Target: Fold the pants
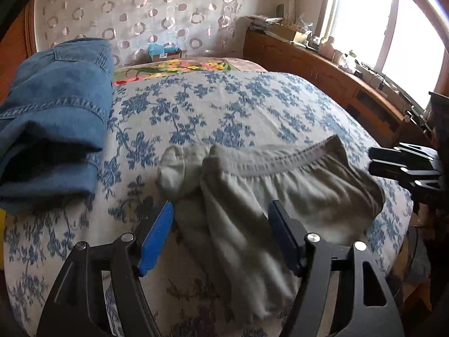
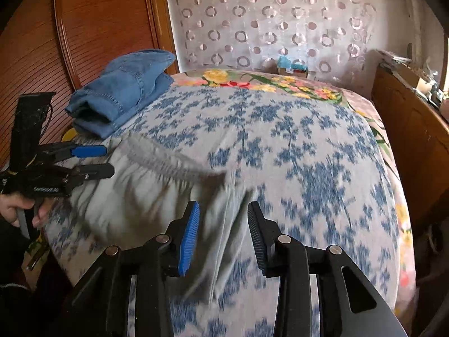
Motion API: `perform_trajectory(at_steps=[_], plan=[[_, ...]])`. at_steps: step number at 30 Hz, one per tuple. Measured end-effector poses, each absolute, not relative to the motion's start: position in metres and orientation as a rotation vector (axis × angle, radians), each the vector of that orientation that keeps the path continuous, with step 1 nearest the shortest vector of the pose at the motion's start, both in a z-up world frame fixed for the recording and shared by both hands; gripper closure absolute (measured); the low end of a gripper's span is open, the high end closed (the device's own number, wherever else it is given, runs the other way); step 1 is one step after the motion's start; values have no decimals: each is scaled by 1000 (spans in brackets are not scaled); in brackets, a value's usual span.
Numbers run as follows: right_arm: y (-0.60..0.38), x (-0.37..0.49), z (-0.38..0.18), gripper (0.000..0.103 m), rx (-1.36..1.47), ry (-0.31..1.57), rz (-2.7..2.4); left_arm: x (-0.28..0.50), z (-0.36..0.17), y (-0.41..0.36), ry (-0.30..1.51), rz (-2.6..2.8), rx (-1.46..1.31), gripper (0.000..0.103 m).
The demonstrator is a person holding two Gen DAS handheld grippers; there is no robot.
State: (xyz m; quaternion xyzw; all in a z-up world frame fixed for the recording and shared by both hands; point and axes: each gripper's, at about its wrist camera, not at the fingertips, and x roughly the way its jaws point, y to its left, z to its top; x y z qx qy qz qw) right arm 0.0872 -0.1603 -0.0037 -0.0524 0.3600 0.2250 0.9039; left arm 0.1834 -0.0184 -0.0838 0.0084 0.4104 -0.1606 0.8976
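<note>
Grey sweatpants (image 1: 280, 191) lie crumpled on a bed covered by a blue-floral bedspread (image 1: 224, 106), with the elastic waistband (image 1: 269, 160) turned toward the far side and a bunched lump of fabric at its left end. Seen from the left wrist camera, the left gripper (image 1: 220, 210) hovers just above the near part of the sweatpants, its blue-padded fingers (image 1: 157, 236) spread wide with nothing between them but the cloth lying below; whether the tips touch the fabric cannot be told. At the right edge of that view the right gripper (image 1: 404, 165) shows from the side, beside the right end of the waistband.

From the right wrist camera, the right gripper (image 2: 223, 210) has its fingers parted as well, poised over the right edge of the sweatpants (image 2: 146, 202) where the cloth meets the bedspread (image 2: 308, 146); it grips nothing. The left gripper (image 2: 108, 160) appears at the left, near the left end of the waistband (image 2: 174, 165), fingers separated, held by the person's hand (image 2: 19, 207).

Folded blue jeans (image 1: 53, 118) sit in a stack at the left rear of the bed, well apart from the sweatpants. Beyond the bedspread lies a flowered blanket (image 2: 269, 81), and behind it hangs a curtain with ring patterns (image 2: 266, 19). A wooden cabinet (image 1: 314, 61) runs along the right side under a bright window (image 1: 364, 22).
</note>
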Motion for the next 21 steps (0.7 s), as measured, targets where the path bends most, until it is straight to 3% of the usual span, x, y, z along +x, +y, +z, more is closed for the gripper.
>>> perform_trajectory(at_steps=[16,19,21], plan=[[-179,27,-12,67,-101,813,468,178,-98,-19,859,-303,39,28],[-176,34,-15,76,-104,818,472,178,-98,-19,858,-305,37,28],[-171,39,-19,91,-122,834,487,178,-98,-19,857,-306,38,28]])
